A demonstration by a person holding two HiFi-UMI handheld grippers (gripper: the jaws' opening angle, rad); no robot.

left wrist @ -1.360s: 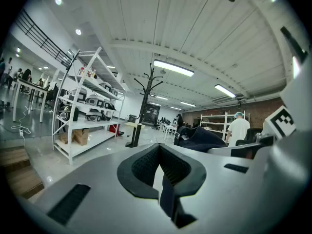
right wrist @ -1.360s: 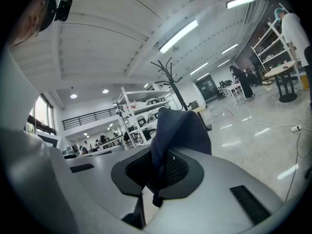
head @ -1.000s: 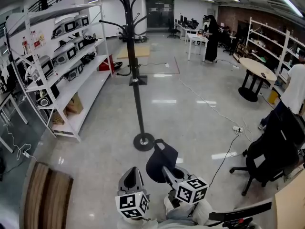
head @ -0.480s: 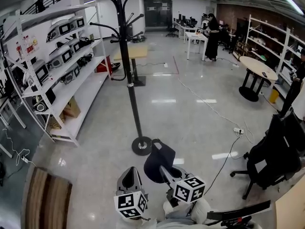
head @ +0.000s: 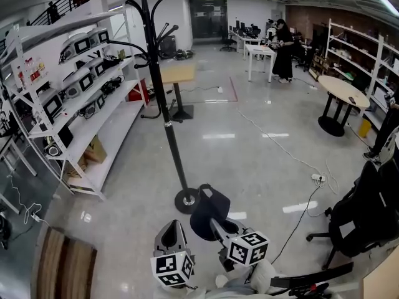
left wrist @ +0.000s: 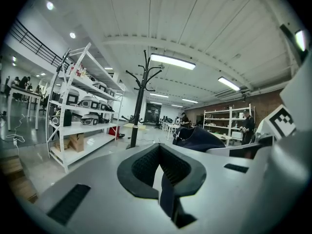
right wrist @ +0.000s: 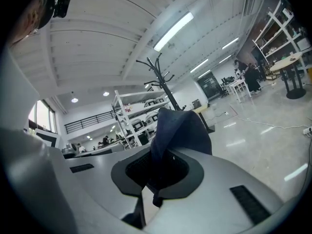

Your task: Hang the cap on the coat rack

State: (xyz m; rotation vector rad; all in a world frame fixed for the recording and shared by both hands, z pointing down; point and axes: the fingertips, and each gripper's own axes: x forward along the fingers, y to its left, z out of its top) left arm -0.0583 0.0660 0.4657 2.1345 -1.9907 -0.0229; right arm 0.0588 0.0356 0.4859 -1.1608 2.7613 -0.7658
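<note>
Cap [head: 209,211] lengthwise toward coat rack [head: 163,101]

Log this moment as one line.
right gripper: shut on cap | left gripper: shut, empty | coat rack: ahead, cap not hung

Coat rack [head: 167,124] nearer, further left

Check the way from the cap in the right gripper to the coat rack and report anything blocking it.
Nothing visible blocks it. The right gripper is shut on the cap, and the coat rack stands just ahead with only bare floor between. Its hooks are empty; the shelving stands off to one side.
</note>
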